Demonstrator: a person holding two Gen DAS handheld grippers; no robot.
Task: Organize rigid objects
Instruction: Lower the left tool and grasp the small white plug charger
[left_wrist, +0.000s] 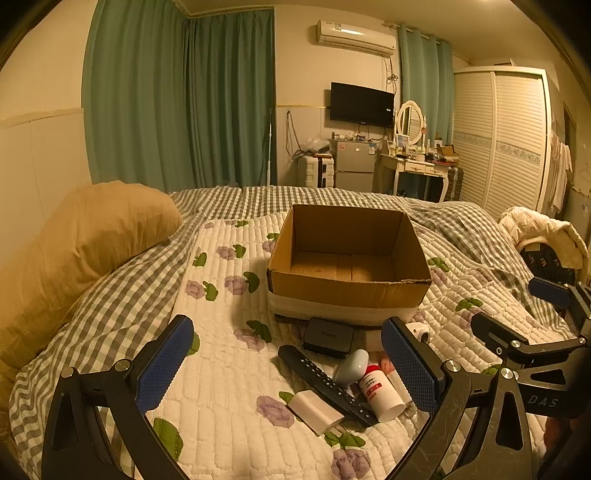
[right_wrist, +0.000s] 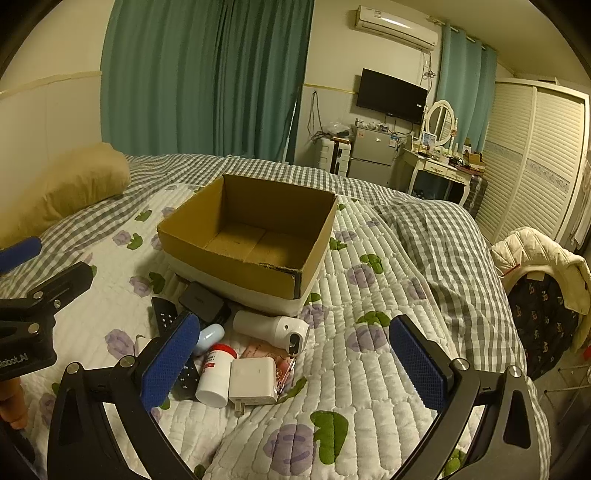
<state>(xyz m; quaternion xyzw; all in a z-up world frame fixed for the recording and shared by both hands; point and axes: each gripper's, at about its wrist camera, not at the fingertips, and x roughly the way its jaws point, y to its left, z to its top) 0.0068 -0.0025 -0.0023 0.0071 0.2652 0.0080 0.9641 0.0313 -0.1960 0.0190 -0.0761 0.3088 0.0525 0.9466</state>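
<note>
An open, empty cardboard box (left_wrist: 347, 291) (right_wrist: 236, 266) stands on the quilted bed. In front of it lies a pile of small objects: a black remote (left_wrist: 325, 384), a flat black box (left_wrist: 328, 336) (right_wrist: 201, 301), a white charger (left_wrist: 314, 410) (right_wrist: 253, 380), a white bottle with a red label (left_wrist: 380, 395) (right_wrist: 216, 376), a pale blue egg-shaped item (left_wrist: 351, 367) (right_wrist: 209, 336) and a white thermometer-like device (right_wrist: 271, 328). My left gripper (left_wrist: 288, 369) is open above the pile. My right gripper (right_wrist: 295, 365) is open, just right of the pile.
A tan pillow (left_wrist: 81, 243) lies at the left on the checked sheet. A white jacket (right_wrist: 535, 266) hangs over a chair off the bed's right edge. The flowered quilt (right_wrist: 369, 332) right of the pile is bare.
</note>
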